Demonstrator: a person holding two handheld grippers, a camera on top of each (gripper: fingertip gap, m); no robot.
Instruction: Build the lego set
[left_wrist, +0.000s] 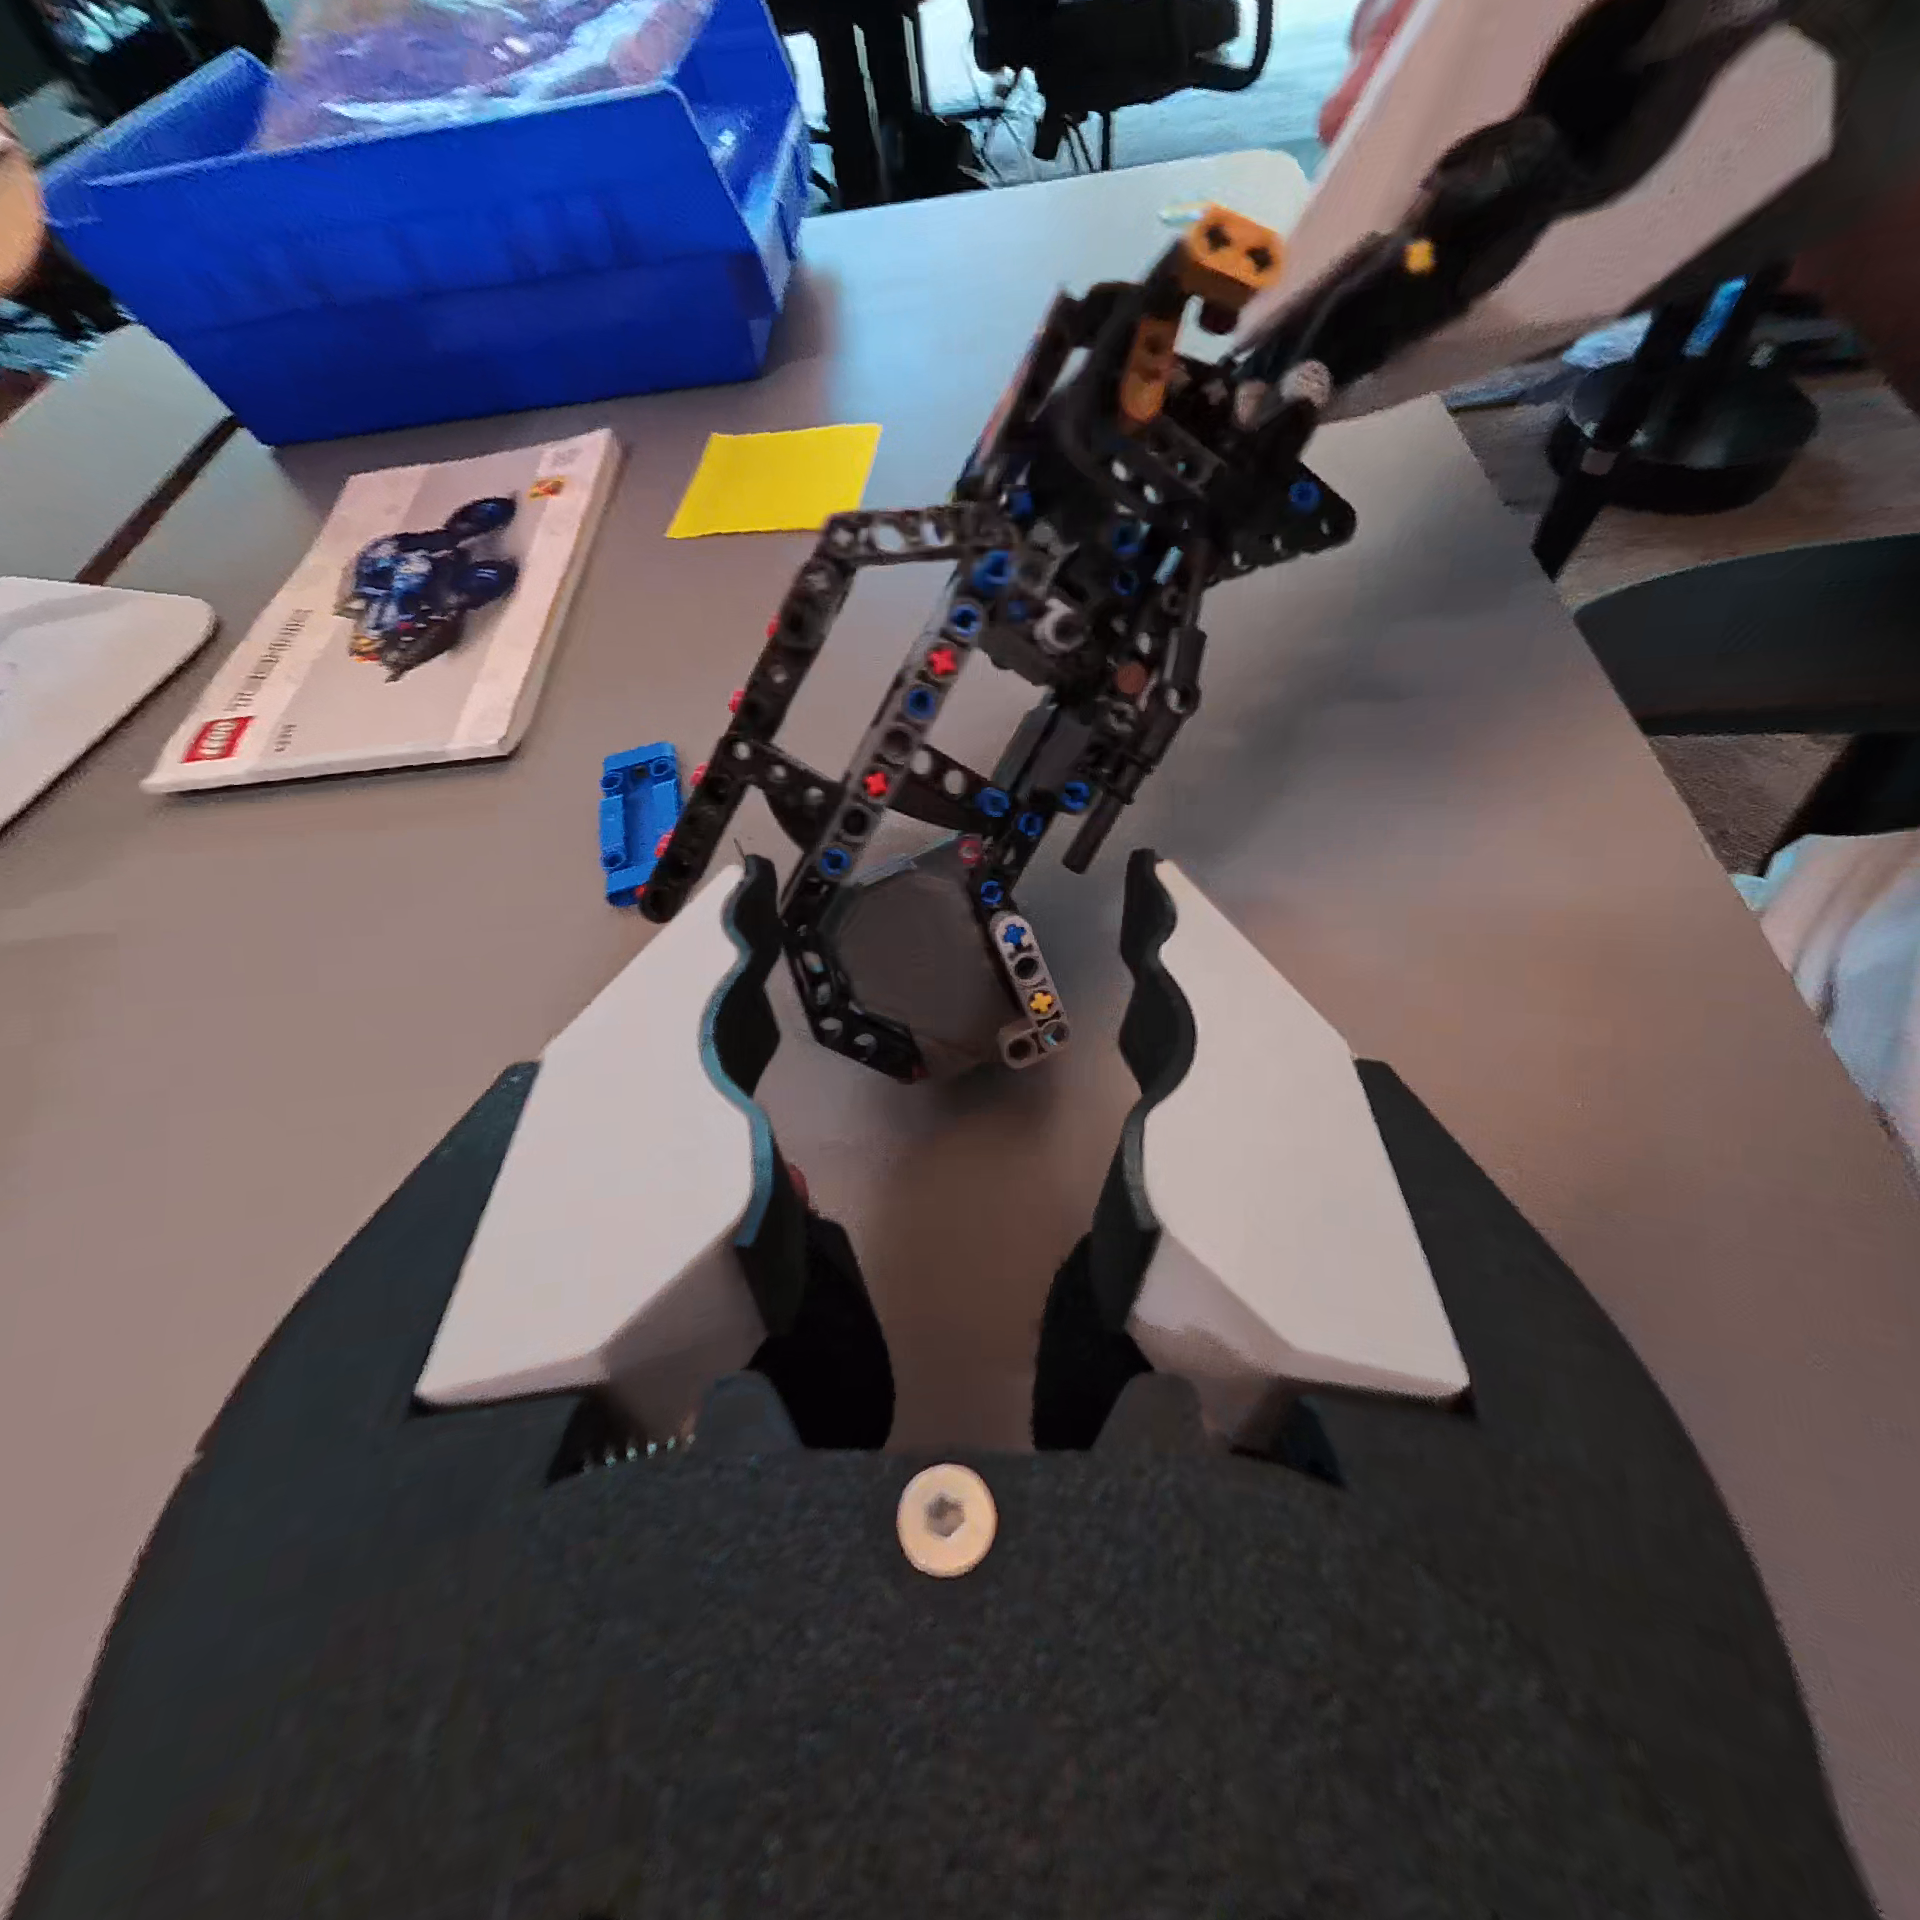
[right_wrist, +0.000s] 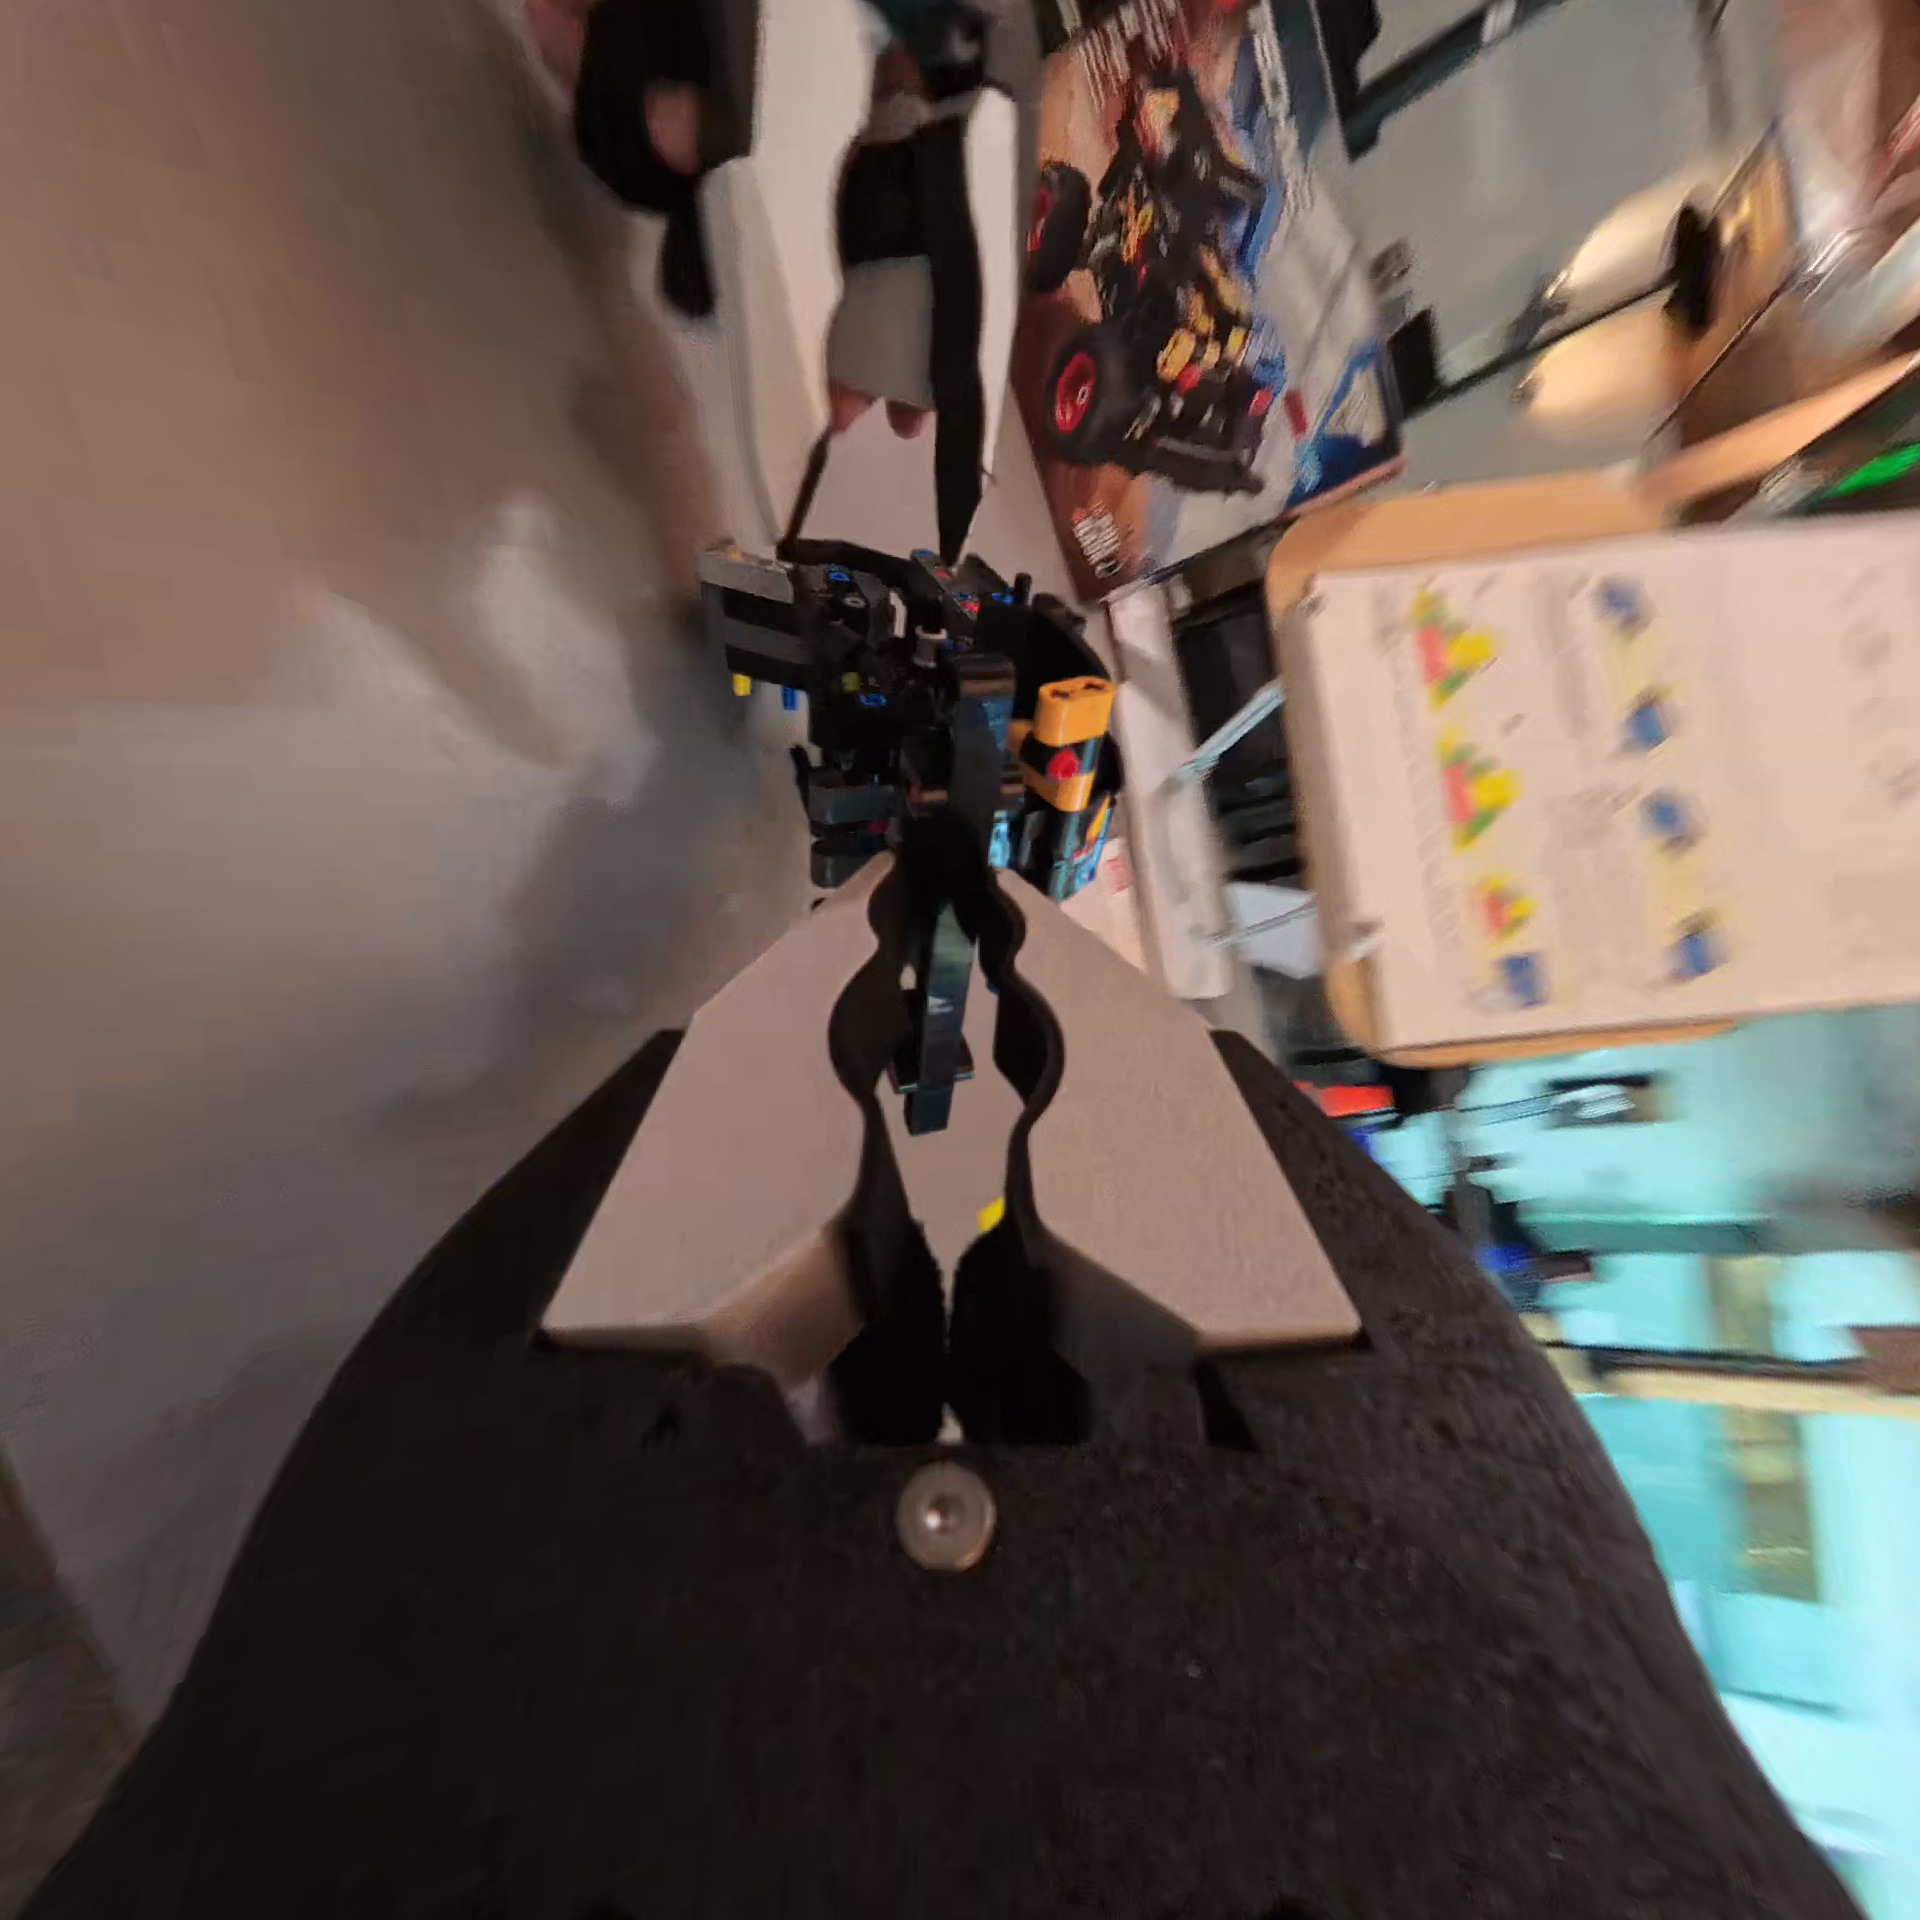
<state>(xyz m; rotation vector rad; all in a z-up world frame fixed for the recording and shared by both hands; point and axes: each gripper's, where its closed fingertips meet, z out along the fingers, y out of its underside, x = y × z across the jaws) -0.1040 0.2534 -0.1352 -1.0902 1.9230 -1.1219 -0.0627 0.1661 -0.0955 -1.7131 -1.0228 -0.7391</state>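
A black beam-built toy frame (left_wrist: 997, 665) with blue and red pins and an orange piece on top stands tilted on the grey table (left_wrist: 1351, 831). My left gripper (left_wrist: 940, 883) is open, its fingertips on either side of the frame's lower end, apart from it. My right gripper (right_wrist: 940, 883) is shut on a black beam of the same frame (right_wrist: 904, 707). It shows in the left wrist view at the upper right (left_wrist: 1278, 384), holding the frame's top. The right wrist view is tilted and blurred.
A blue bin (left_wrist: 436, 239) stands at the back left. A building booklet (left_wrist: 405, 613), a yellow note (left_wrist: 779, 478) and a small blue piece (left_wrist: 636, 816) lie on the table left of the frame. A toy box (right_wrist: 1195, 301) and a cardboard box (right_wrist: 1600, 779) show in the right wrist view. The grippers' ends are close to 11 centimetres from one another.
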